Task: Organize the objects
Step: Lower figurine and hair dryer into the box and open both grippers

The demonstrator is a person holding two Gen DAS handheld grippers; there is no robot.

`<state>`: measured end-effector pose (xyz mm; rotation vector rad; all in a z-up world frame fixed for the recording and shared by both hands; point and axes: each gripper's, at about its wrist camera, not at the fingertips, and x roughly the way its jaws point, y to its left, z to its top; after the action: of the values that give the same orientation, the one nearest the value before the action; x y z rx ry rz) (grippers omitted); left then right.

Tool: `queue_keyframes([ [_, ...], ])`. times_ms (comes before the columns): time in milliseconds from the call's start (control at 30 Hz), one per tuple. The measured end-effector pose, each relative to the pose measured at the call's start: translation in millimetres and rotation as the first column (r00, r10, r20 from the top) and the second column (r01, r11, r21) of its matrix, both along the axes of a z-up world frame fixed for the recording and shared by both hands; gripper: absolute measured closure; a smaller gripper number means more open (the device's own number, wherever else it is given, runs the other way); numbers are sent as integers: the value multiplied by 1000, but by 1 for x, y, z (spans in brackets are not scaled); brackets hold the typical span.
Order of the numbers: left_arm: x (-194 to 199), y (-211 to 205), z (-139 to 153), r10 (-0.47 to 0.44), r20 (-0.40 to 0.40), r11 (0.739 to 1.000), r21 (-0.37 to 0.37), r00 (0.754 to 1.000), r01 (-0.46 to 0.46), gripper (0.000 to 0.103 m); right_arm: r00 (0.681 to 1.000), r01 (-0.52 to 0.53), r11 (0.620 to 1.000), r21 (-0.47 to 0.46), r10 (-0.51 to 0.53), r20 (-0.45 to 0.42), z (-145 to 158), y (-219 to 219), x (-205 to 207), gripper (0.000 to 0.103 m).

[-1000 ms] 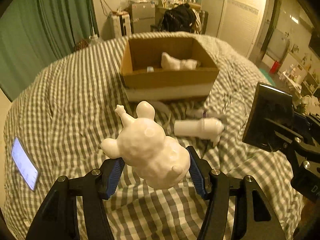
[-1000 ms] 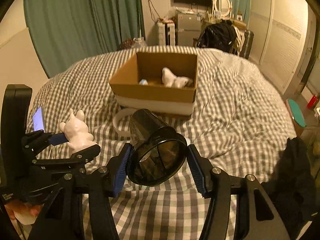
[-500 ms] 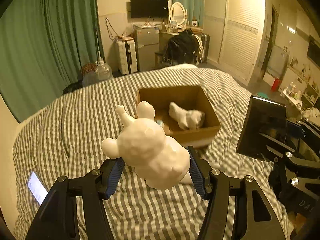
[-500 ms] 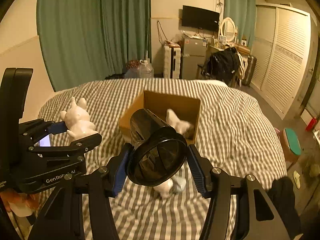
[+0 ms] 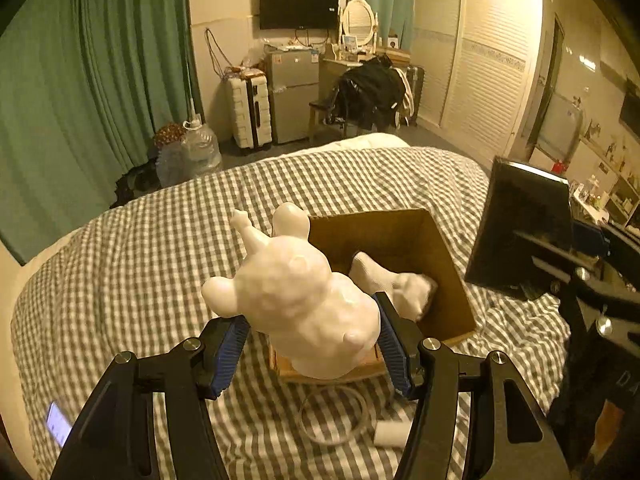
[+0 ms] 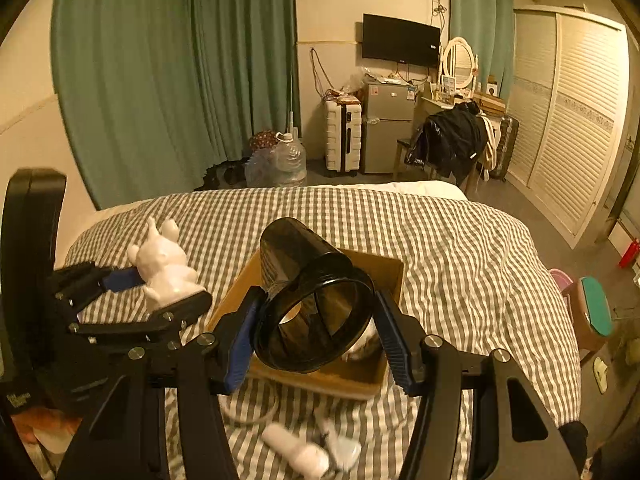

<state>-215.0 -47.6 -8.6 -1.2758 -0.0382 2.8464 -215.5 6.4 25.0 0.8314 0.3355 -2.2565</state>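
Note:
My left gripper (image 5: 312, 350) is shut on a white animal figurine (image 5: 296, 292) and holds it above the near left corner of an open cardboard box (image 5: 448, 256). Another white figurine (image 5: 394, 282) lies inside the box. My right gripper (image 6: 316, 344) is shut on a black plastic cup (image 6: 308, 296), lying sideways with its mouth toward the camera, held over the box (image 6: 384, 268). The left gripper with its figurine (image 6: 164, 264) shows at the left of the right wrist view.
The box sits on a grey checked bed cover (image 5: 140, 264). A white ring (image 5: 334, 416) and a white tube (image 6: 296, 452) lie on the bed in front of the box. A lit phone (image 5: 58, 428) lies at the left.
Both grippers have risen and moved forward with their loads. They now hang over the box, which sits lower and closer in both views.

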Motion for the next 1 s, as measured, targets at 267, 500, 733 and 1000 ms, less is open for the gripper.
queue_keyframes([
  [267, -50, 1, -48, -35, 70, 999, 9, 997, 34, 41, 998, -6, 1000, 20, 4, 59, -34, -40, -66, 48],
  [500, -72, 12, -93, -67, 117, 998, 28, 991, 64, 41, 991, 13, 997, 78, -24, 135, -92, -56, -111, 48],
  [733, -79, 26, -121, -80, 147, 997, 25, 986, 77, 41, 982, 34, 993, 113, -54, 182, -133, -53, -134, 48],
  [1000, -77, 35, -122, -74, 156, 997, 32, 985, 70, 21, 966, 55, 996, 68, -70, 249, -138, -37, -146, 33],
])
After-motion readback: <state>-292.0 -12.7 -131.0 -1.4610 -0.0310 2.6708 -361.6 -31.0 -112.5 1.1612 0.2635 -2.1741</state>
